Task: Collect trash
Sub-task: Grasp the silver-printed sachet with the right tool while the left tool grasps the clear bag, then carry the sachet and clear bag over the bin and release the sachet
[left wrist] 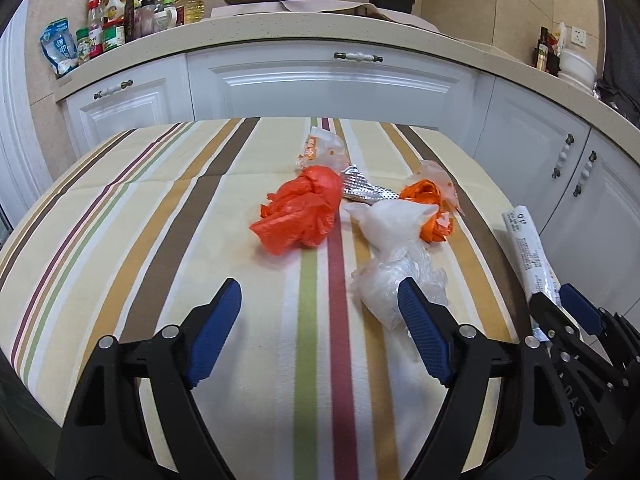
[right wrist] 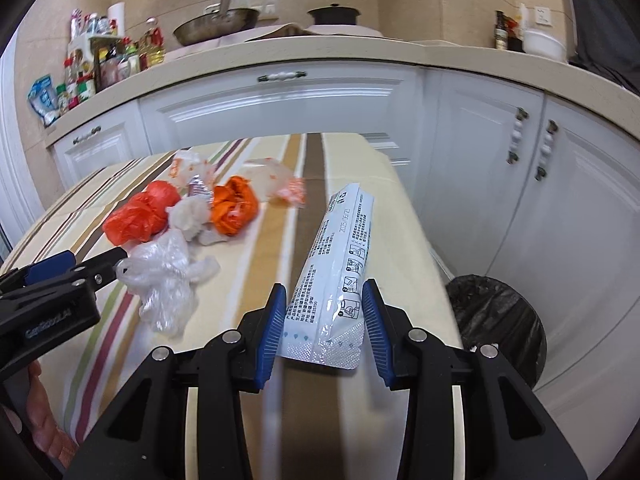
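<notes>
- Step in hand, as I read it: R gripper (right wrist: 324, 320) carries the white printed pouch (right wrist: 340, 264) off the tabletop (right wrist: 256, 280) toward the black-lined trash bin (right wrist: 496, 320), which sits on the floor just past the tabletop's right edge.
- To do it well: keep the pinch firm on the pouch's sealed end, since the long body sticks out ahead and could swing or slip; get it fully over the bin mouth before letting go.
- R jaws: partly closed, pinching the pouch's near end from both sides.
- L gripper (left wrist: 320, 320): jaws spread wide, nothing between them; right pad sits at the edge of the clear crumpled plastic bag (left wrist: 396, 280), contact not certain.
- Still on the tabletop: red plastic bag (left wrist: 304, 212), white bag (left wrist: 396, 220), orange wrapper (left wrist: 432, 208), foil scrap (left wrist: 364, 190), all bunched near the middle.
</notes>
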{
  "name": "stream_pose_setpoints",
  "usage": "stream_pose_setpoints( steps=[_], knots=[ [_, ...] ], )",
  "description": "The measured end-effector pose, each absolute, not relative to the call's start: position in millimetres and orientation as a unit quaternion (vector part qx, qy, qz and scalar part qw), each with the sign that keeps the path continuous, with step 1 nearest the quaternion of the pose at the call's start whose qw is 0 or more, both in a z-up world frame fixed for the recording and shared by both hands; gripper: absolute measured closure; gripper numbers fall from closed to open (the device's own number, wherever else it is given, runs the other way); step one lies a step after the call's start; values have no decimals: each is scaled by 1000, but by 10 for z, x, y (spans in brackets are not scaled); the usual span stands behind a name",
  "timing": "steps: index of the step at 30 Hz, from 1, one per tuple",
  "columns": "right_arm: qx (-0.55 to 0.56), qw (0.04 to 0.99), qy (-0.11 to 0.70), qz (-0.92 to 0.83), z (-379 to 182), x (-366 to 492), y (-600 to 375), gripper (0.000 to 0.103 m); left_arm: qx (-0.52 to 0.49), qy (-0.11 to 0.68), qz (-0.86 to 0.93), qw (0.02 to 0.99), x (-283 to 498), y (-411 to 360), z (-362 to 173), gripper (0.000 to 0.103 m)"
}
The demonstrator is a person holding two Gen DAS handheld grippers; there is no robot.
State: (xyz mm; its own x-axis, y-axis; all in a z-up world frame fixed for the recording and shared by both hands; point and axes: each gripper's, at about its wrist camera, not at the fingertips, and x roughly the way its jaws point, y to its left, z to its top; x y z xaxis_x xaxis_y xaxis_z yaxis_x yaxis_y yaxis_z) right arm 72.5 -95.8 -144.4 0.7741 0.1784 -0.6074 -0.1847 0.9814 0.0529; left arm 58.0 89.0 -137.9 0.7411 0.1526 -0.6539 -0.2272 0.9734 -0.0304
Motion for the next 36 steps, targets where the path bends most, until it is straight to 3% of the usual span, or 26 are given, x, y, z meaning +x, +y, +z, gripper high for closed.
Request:
stream_pose_setpoints(
  steps=[6, 16, 21, 36],
  knots=[
    [11, 948, 307, 85, -1418, 667, -1180, 63, -56, 315, 92, 943, 510, 676, -1211, 20],
    [31, 951, 299, 77, -1429, 635, -1355, 63, -25, 353, 113, 928, 816, 508, -1493, 20],
    [33, 951, 298, 77, -1448, 626, -1392, 63, -23, 352, 85, 932, 806, 463, -1487, 56],
    [26, 956, 288, 57, -1433, 571, -1530, 63, -20, 324, 65, 944, 590, 409, -1346, 61]
  ],
)
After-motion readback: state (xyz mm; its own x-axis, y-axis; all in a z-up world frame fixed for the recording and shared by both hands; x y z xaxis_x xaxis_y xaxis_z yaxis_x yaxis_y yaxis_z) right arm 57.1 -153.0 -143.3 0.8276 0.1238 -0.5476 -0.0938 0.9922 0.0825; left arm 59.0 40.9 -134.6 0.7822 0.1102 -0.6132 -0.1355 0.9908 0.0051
